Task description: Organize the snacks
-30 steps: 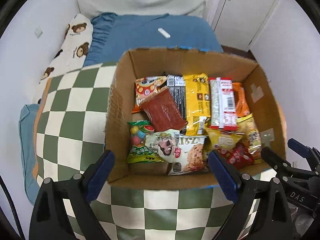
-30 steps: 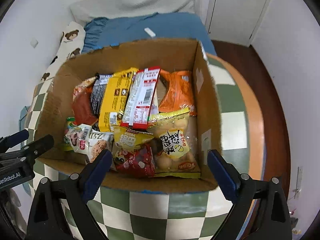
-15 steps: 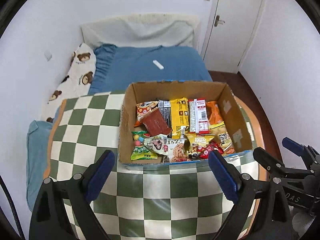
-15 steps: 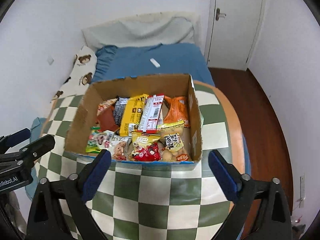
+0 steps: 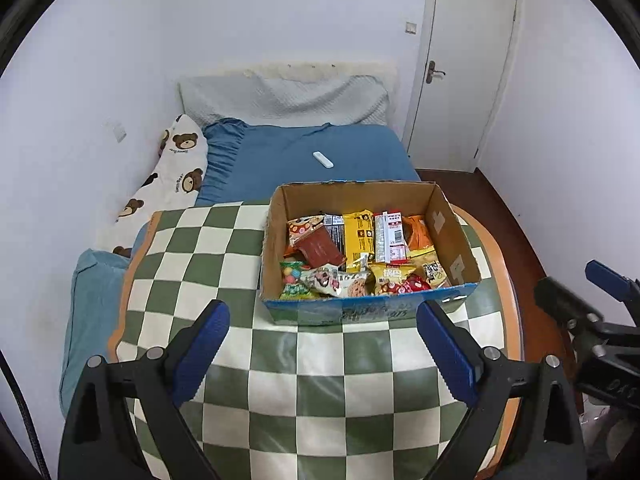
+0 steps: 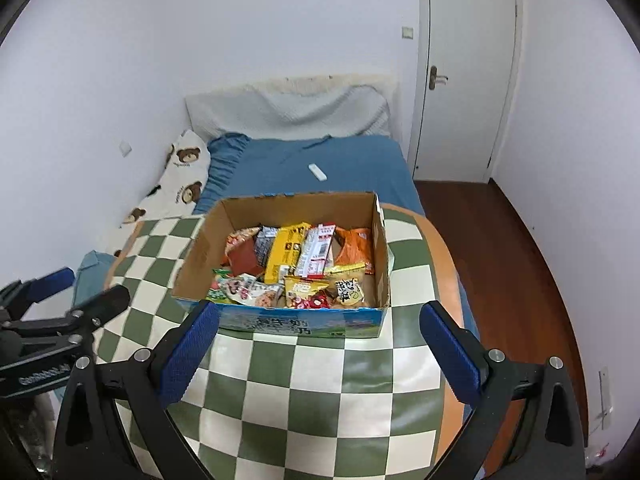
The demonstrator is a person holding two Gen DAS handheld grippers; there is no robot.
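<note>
Snacks: packed inside the cardboard box, bright packets side by side and overlapping; arrangement same as a second ago.
Box: open-topped, on the checkered tablecloth, toward its far right; smaller and farther off in both views than before.
Left gripper: spread wide, holding nothing, pulled back above the cloth, short of the box.
Right gripper: likewise spread and holding nothing, drawn back short of the box.
Beyond: blue bed with a white remote, now in view with the white door.
</note>
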